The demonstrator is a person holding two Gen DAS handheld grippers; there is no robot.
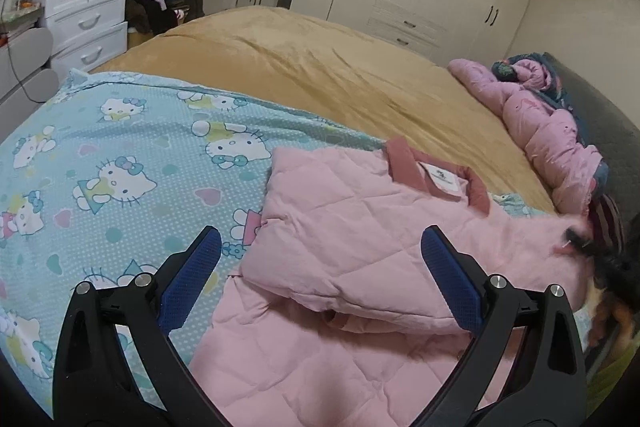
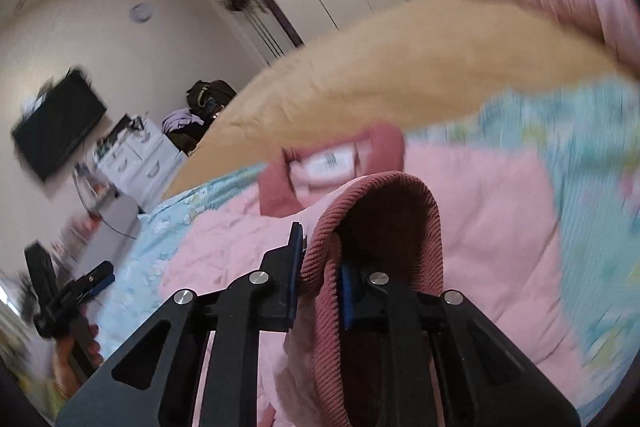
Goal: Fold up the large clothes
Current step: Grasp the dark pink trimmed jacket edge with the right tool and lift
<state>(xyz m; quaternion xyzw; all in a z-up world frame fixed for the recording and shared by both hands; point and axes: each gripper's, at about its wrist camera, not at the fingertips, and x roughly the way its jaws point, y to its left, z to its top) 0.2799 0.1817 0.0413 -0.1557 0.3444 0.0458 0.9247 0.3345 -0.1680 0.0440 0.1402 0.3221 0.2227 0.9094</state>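
Jacket [image 1: 360,227] on cartoon sheet [image 1: 120,147], tan bedspread [image 1: 320,67].

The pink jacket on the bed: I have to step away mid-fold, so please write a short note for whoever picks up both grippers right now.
Left gripper: open, holding nothing, hovering over the pink quilted jacket.
Right gripper: shut on the ribbed cuff of one sleeve, lifted above the jacket body.
Jacket lies on the Hello Kitty sheet, collar toward the tan blanket. One side is already folded across the body.
Left to do: lay the held sleeve over the body, then fold the jacket up. A second pink coat waits by the headboard.
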